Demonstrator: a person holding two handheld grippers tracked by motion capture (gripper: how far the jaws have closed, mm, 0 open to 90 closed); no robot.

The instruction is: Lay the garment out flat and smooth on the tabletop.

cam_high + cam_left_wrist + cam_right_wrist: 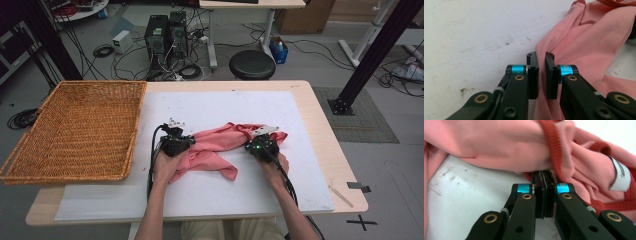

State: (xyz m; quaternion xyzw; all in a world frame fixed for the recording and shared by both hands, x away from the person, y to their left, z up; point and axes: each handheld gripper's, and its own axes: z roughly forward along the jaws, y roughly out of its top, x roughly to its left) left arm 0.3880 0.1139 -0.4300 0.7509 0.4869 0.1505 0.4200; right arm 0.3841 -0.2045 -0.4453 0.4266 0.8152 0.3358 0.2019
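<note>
A wooden table (320, 125) under a white mat (210, 195), cables and computers (167, 32) on the floor; wicker basket (75, 130) at left – pink shirt (215, 145) mid-mat, label (621, 173) unreadable – left gripper (541, 58) nearly closed on its edge, right gripper (543, 176) pinching its red trim

Black jaws (541, 75) (cyan collars, brass screws)

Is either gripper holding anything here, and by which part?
Both hold the pink garment: the left gripper pinches a fold at its edge, the right gripper is clamped on its darker ribbed trim.
</note>
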